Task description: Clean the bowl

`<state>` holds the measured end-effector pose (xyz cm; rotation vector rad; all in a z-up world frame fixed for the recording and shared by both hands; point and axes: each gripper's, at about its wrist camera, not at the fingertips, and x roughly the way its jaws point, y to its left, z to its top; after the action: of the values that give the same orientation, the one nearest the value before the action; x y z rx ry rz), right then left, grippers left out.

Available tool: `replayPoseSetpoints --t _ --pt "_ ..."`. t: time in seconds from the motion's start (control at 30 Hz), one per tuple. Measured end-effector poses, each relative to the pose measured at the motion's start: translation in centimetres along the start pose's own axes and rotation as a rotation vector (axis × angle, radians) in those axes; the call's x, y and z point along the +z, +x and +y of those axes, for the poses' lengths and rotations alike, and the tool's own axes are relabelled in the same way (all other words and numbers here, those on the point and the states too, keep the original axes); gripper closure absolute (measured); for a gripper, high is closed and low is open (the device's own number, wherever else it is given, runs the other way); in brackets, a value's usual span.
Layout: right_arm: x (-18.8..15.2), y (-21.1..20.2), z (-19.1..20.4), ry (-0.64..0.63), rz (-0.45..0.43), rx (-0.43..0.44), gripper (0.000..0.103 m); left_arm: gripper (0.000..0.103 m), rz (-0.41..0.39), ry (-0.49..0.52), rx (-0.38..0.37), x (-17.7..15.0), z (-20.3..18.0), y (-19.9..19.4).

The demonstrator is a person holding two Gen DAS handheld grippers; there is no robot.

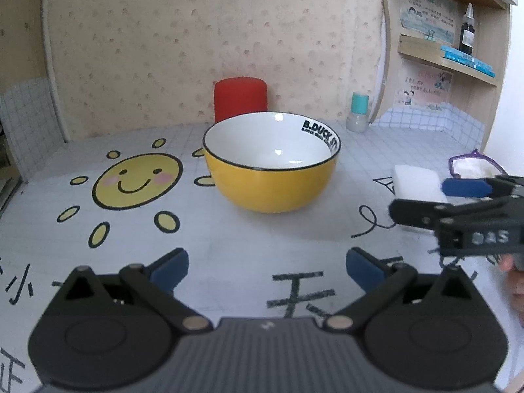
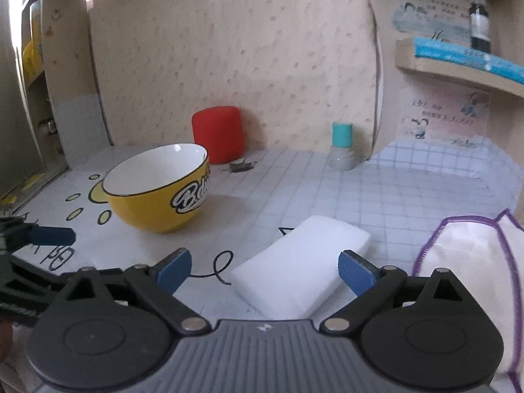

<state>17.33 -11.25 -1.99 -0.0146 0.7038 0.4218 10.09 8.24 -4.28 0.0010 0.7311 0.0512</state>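
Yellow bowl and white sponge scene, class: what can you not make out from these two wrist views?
- Yellow bowl: whether it is dirty; in the left wrist view its near wall hides the bottom.
- White sponge: the right gripper covers part of it there.
- Purple-edged cloth: cut off by the right wrist view's edge.
- Poster: writing too small to read.

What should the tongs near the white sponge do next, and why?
Probably the right tongs should ease forward and down, then close on the white sponge. They stand open with nothing held, and the sponge lies flat on the table just ahead between the blue pads. The yellow bowl sits upright and untouched, so wiping it likely needs the sponge first.
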Motion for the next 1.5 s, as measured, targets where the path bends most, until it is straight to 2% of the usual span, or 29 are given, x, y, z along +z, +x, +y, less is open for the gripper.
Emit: replayPoseSetpoints --t 0.27,0.4,0.5,0.63,0.7,0.8,0.93,1.17,1.27,1.4,1.5 --pt "1.2 2.3 0.6 -0.087 0.032 0.027 0.0 0.0 0.007 -0.015 -0.005 0.0 0.6 0.4" --pt "1.7 3.5 1.5 -0.16 0.039 0.087 0.0 0.0 0.011 -0.012 -0.006 0.1 0.7 0.5" --pt "1.9 3.8 2.2 -0.22 0.045 0.102 0.0 0.0 0.016 -0.013 -0.002 0.1 0.8 0.6" --pt "1.5 2.4 2.6 -0.183 0.014 0.052 0.0 0.0 0.034 -0.049 0.009 0.1 1.0 0.8" --pt "0.7 1.0 2.9 -0.129 -0.018 -0.011 0.0 0.0 0.048 -0.073 0.013 0.0 1.1 0.9" --pt "-0.2 0.1 2.9 -0.031 -0.006 -0.09 0.0 0.0 0.06 -0.081 0.028 -0.1 0.8 0.9" --pt "-1.0 -0.6 2.6 0.038 0.0 -0.136 0.0 0.0 0.039 -0.052 0.052 -0.3 -0.1 0.3" --pt "-1.4 -1.6 2.2 0.128 0.0 -0.234 0.0 0.0 0.011 -0.039 0.145 0.0 -1.4 -0.5" --pt "-1.2 -2.1 2.2 0.155 -0.002 -0.275 0.0 0.0 0.006 -0.056 0.144 0.3 -1.5 -1.0" --pt "-0.6 -2.7 2.3 0.17 -0.017 -0.277 0.0 0.0 0.01 -0.08 0.122 0.5 -1.6 -1.5" --pt "-0.5 -3.4 2.5 0.165 -0.036 -0.263 0.0 0.0 -0.002 -0.07 0.135 0.5 -1.8 -1.9"
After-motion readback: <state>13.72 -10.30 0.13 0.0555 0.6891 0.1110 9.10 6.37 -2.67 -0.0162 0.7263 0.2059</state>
